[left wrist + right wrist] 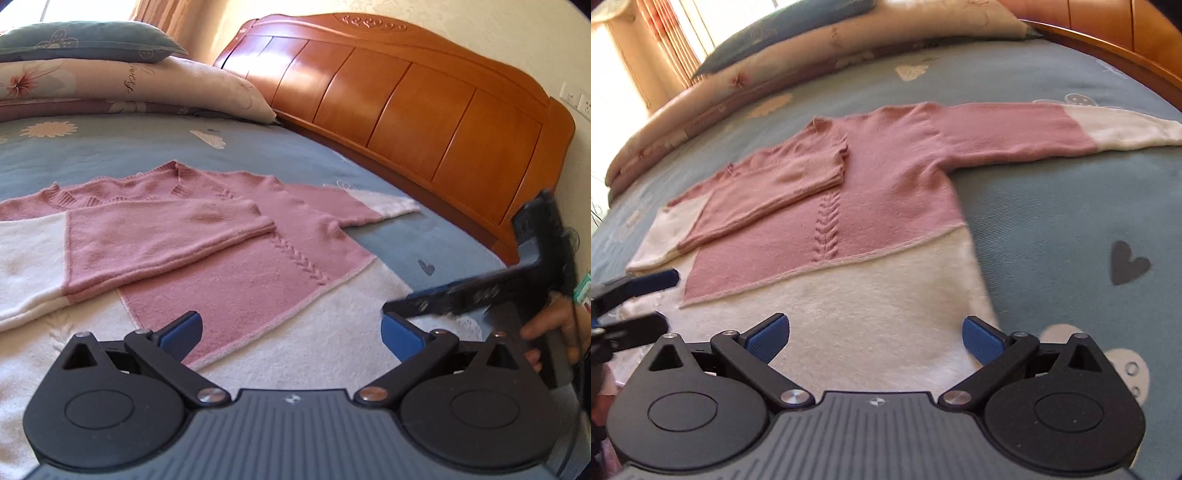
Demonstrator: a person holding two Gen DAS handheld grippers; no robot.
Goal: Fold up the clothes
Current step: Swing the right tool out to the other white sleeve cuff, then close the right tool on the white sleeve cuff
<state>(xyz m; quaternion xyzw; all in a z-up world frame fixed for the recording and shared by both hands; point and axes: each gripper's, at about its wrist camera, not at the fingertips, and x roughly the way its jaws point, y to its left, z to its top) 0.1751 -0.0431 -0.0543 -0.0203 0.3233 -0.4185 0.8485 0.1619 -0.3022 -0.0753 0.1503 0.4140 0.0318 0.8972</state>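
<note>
Sweater (886, 177) was lying flat on the bed (1071, 221), pink on top and cream at the bottom, with its collar toward the pillows (110, 81). One sleeve (768, 192) was already laid across the chest, I'd guess so the bulk stays inside the fold, while the other sleeve (1052, 129) was stretched out toward the wooden headboard (406, 103), not folded yet. You had your left hand-held gripper (291, 332) hovering over the cream hem, jaws spread and holding nothing. Your right hand-held gripper (875, 332) was the same — released, empty, near the hem's right side. Looked to me like you were lined up for that outstretched sleeve next. As for containers — no basket, bin or drawer was in view, just the bed with the sweater on it.
</note>
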